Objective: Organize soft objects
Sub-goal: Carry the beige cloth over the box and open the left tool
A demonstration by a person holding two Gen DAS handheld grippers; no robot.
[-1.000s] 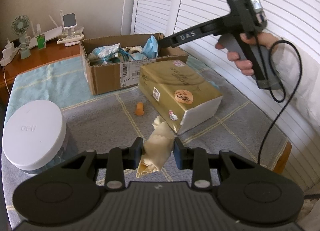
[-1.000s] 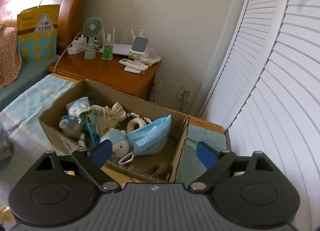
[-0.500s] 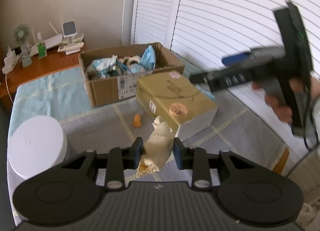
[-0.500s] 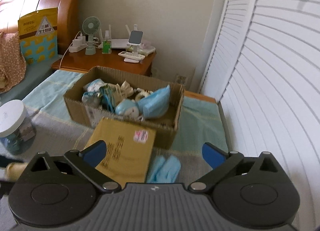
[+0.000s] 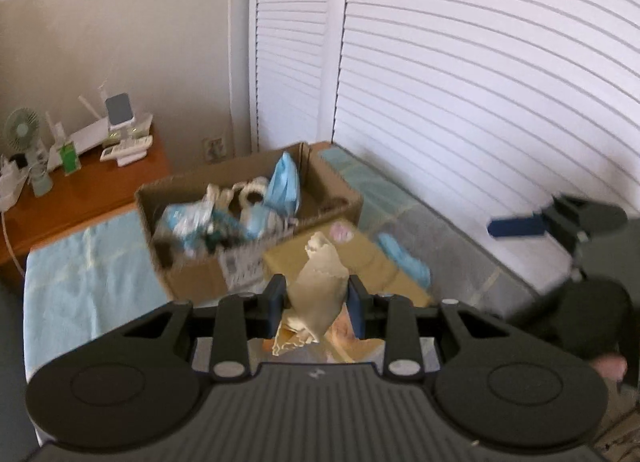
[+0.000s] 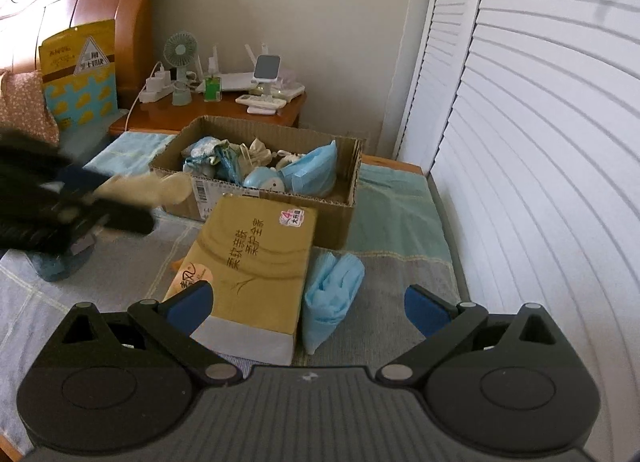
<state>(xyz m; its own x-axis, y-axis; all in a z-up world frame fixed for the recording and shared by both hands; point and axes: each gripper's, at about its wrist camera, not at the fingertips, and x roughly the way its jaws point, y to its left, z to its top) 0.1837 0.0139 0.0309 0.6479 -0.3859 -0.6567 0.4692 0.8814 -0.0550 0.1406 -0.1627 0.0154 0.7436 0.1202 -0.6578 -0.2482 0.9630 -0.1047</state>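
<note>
With the left gripper clamped on a beige cloth and the right gripper spread empty, the carry step looks underway, calling next for release over the far cardboard box.

Left gripper was raised above the surface, jaws clamped on a beige cloth with its blue pads pressing either side. Right gripper was level, jaws spread wide with nothing between the pads.
</note>
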